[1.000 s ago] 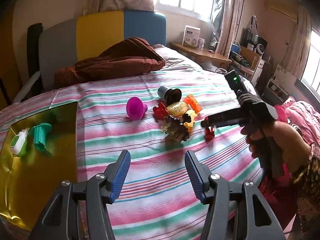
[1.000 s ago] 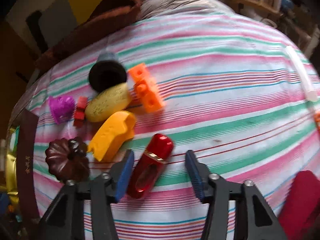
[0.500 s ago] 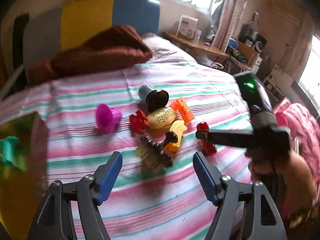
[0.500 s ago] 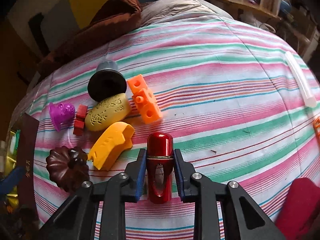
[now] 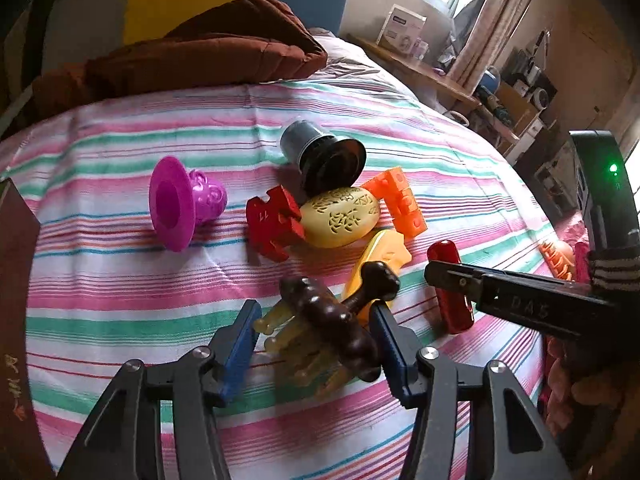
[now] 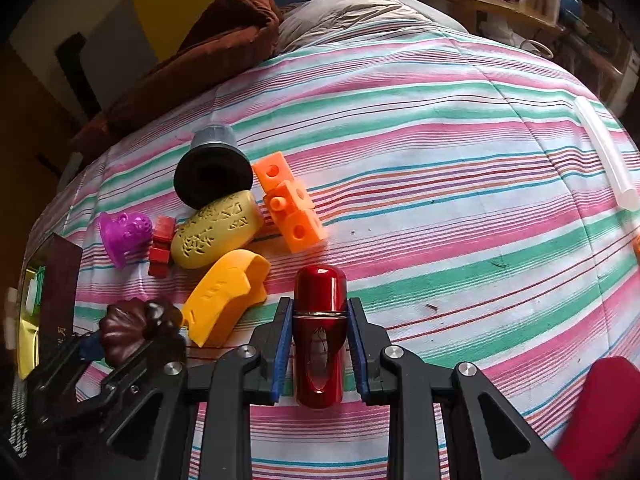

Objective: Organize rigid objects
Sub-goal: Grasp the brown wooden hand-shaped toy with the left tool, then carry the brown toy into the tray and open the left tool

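Striped bedspread (image 6: 440,168) covers the bed, with broad bare cloth to the right of the toy cluster, reaching to a translucent stick (image 6: 604,156) near the far right edge. The right gripper (image 6: 316,344) is clamped narrow on a red capsule (image 6: 320,320), blue pads pressed to both its sides, just right of a yellow curved piece (image 6: 224,292). The left gripper (image 5: 316,340) straddles a dark brown massager (image 5: 336,320) with amber prongs; its jaws are closing, the right pad touching the wood, the left pad not yet against the prongs. Beyond lie a yellow carved oval (image 5: 340,216), a red puzzle piece (image 5: 272,220), an orange block piece (image 5: 400,204) and a black funnel-shaped cup (image 5: 324,156), crowded together and touching. A magenta cup (image 5: 180,204) lies apart at the left, with open cloth around it. At the near left edge stands a brown-walled gold box (image 6: 56,280).
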`<state>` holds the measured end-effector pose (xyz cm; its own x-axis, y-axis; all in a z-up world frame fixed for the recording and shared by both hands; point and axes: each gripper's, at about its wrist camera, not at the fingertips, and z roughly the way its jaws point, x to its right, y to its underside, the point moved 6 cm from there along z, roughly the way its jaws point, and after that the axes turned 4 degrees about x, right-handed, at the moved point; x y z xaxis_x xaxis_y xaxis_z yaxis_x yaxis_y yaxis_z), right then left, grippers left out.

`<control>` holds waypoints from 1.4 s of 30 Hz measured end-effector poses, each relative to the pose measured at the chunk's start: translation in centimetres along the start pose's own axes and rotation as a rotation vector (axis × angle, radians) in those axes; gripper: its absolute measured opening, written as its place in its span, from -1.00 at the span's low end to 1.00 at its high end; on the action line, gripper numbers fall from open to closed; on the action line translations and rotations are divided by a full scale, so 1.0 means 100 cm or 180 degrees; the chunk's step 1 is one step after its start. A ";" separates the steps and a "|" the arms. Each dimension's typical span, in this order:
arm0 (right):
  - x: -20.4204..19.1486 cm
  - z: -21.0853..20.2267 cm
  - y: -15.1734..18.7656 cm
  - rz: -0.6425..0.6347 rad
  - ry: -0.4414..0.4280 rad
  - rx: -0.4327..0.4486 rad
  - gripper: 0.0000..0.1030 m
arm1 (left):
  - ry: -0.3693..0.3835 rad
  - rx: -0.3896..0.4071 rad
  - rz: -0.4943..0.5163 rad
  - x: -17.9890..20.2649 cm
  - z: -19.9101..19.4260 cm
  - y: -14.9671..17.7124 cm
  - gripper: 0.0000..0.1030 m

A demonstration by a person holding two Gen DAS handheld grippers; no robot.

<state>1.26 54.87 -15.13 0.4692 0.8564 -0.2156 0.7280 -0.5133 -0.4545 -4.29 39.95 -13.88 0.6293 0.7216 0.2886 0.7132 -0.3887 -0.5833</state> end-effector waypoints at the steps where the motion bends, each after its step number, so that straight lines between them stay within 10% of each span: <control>1: 0.000 0.000 0.000 0.0006 -0.0021 0.0005 -0.48 | 0.0040 0.0016 -0.0023 -0.002 -0.001 0.001 0.09; 25: -0.007 -0.007 0.002 -0.0058 -0.0150 0.0098 -0.48 | 0.0382 0.0131 -0.0552 -0.046 -0.058 0.044 0.03; 42: -0.006 -0.012 0.004 -0.0100 -0.0160 0.0168 -0.48 | 0.0521 0.0762 -0.0736 -0.082 -0.157 0.037 0.03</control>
<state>1.88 54.03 -14.11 0.4198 0.8745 -0.2431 0.7141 -0.4835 -0.5063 -2.00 23.57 -6.50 0.5149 0.6661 0.5397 0.7620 -0.0671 -0.6441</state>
